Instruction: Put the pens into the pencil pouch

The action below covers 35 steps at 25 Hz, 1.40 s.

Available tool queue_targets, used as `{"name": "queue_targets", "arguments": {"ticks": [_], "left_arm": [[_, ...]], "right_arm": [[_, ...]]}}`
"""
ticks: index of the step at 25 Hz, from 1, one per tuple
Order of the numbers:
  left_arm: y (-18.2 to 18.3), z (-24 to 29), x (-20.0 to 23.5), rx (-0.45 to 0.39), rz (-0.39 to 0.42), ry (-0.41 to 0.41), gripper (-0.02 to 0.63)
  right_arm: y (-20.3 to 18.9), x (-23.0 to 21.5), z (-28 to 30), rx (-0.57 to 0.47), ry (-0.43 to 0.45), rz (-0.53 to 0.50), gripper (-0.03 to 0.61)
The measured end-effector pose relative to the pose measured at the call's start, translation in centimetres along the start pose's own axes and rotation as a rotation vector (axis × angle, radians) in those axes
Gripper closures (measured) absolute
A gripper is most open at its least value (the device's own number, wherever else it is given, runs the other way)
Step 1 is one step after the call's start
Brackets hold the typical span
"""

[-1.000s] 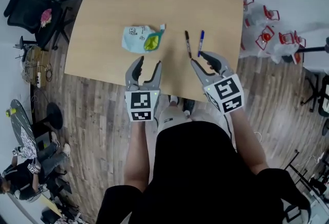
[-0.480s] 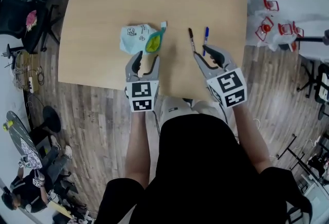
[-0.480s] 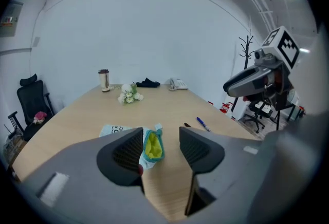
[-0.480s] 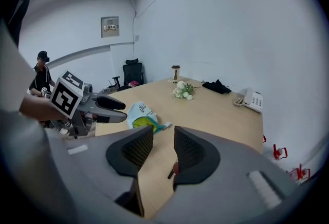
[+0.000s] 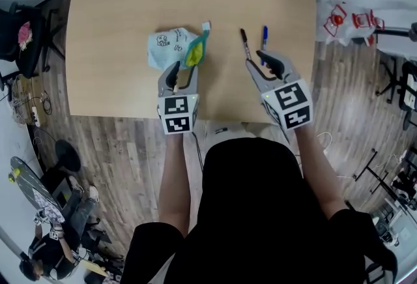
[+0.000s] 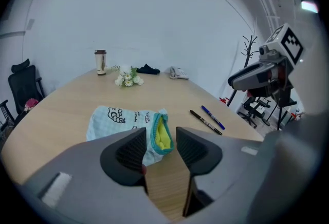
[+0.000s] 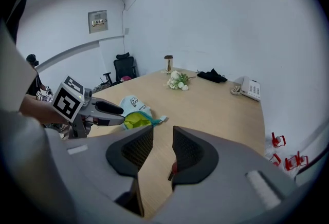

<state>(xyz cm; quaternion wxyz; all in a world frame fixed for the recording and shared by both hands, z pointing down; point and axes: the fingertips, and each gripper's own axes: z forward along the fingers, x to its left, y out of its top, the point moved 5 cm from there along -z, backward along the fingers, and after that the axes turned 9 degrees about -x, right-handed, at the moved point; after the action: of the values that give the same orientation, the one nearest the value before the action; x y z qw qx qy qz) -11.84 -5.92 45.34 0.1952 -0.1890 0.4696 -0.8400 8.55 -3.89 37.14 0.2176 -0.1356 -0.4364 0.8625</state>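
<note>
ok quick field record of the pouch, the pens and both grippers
pouch: light blue fabric pencil pouch, on wooden table, yellow-lined mouth open toward pens
pens: black pen and blue pen, side by side on table, outside pouch
left gripper: near pouch mouth, jaws have just been closing, apart, nothing between
right gripper: by black pen's near end, jaws apart, empty

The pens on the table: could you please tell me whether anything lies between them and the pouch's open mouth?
Nothing visible does. Only bare table separates the black pen from the pencil pouch; the blue pen lies beside it, farther from the pouch.
</note>
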Motion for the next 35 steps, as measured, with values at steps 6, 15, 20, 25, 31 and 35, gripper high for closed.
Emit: {"name": "queue_targets", "arguments": {"ticks": [6,15,20,25,31,35], "left_arm": [[-1.2,1.2,0.5,0.046,-0.012,-0.024,0.489],[-2.3,1.8,1.3,0.076,-0.042,-0.036,0.561],[-2.3,1.7,1.4,0.068,-0.046,-0.034,0.575],[-1.5,1.3,1.5,0.054,-0.045,-0.031,0.578],[0.2,0.5,1.4,0.029,-0.029,-0.037,0.58],[1.6,0.1,1.5,0.018,-0.008,-0.038,0.58]], "right_arm": [[-1.3,-0.5,1.1,0.046,-0.018,0.039,0.454],[-3.3,-0.8,2.1,0.095,-0.024,0.069,0.454],[-4.3,-1.2,2.5,0.117,-0.035,0.077,0.454],[-5.4,-1.6,2.9,0.135,-0.046,0.09,0.454],[-7.0,-1.9,3.6,0.156,-0.054,0.105,0.457],[-8.0,-2.2,4.0,0.174,-0.065,0.121,0.459]]}}
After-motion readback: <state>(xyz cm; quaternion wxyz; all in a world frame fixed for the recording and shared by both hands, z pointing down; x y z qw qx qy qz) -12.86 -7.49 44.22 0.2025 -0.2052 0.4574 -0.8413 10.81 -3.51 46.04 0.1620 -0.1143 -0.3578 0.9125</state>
